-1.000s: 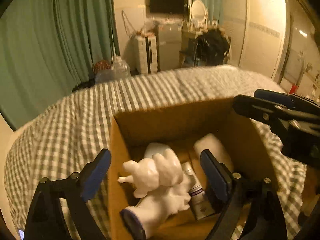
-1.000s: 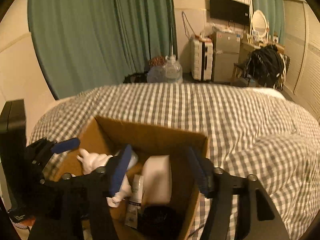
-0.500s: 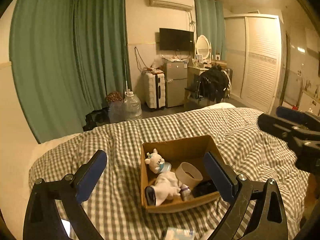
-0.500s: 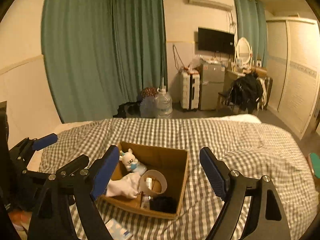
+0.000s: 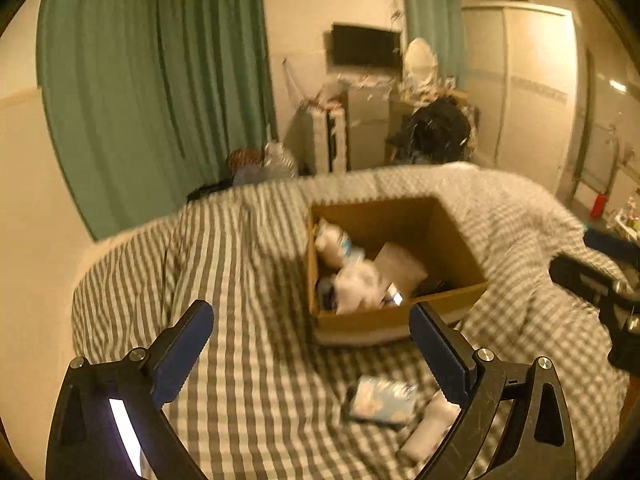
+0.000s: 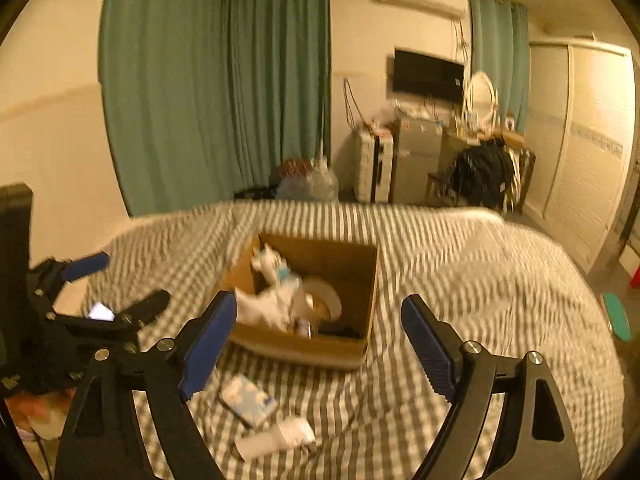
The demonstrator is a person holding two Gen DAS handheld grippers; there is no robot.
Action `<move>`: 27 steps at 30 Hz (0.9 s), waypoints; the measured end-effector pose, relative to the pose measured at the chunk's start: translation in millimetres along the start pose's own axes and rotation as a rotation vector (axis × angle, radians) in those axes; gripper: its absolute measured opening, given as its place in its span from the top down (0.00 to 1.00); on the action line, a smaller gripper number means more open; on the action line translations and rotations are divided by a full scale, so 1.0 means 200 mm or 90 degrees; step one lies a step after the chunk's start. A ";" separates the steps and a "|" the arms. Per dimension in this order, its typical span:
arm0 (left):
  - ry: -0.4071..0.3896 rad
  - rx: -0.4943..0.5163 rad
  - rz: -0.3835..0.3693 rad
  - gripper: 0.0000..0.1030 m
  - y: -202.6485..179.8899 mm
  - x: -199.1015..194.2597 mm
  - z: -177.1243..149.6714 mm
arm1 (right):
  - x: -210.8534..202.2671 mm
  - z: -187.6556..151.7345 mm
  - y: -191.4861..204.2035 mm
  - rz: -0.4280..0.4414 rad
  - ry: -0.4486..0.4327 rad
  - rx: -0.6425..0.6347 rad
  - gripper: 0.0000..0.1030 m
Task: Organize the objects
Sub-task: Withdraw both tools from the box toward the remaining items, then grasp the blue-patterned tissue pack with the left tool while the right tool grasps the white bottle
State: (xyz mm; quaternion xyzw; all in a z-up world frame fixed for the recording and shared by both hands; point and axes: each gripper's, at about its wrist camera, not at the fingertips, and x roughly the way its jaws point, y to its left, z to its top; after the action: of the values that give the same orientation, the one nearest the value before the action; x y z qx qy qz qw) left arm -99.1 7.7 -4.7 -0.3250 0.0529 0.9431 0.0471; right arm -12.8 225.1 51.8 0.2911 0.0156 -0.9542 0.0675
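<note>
Since half a second ago we have dipped toward the bed, so the cardboard box (image 5: 394, 264) looms larger at one o'clock. Our left gripper (image 5: 311, 346) and right gripper (image 6: 316, 340) both gape apart, holding nothing. Several items already sit boxed; a tissue pack (image 6: 248, 398) and white tube (image 6: 276, 438) remain on the checked blanket (image 5: 248, 280) near six o'clock. Blur obscures the box's contents.
</note>
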 end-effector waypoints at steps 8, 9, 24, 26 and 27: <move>0.112 0.047 -0.004 0.02 -0.12 0.37 -0.30 | 0.37 -0.36 -0.07 -0.017 0.110 0.009 0.18; 0.127 0.057 -0.013 0.02 -0.15 0.42 -0.35 | 0.40 -0.39 -0.09 -0.022 0.122 0.009 0.18; 0.255 0.110 -0.103 0.02 -0.39 0.70 -0.59 | 0.57 -0.54 -0.18 -0.016 0.188 0.034 0.18; 0.259 0.106 -0.106 0.02 -0.39 0.71 -0.60 | 0.57 -0.54 -0.17 -0.018 0.188 0.033 0.18; 0.262 0.098 -0.110 0.02 -0.39 0.72 -0.60 | 0.57 -0.54 -0.17 -0.019 0.189 0.032 0.18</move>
State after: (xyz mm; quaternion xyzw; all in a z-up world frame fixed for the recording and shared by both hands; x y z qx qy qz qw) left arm -128.7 76.2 -193.5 -0.5091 0.1054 0.8425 0.1409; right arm -50.7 252.6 -102.4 0.4302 0.0060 -0.9017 0.0432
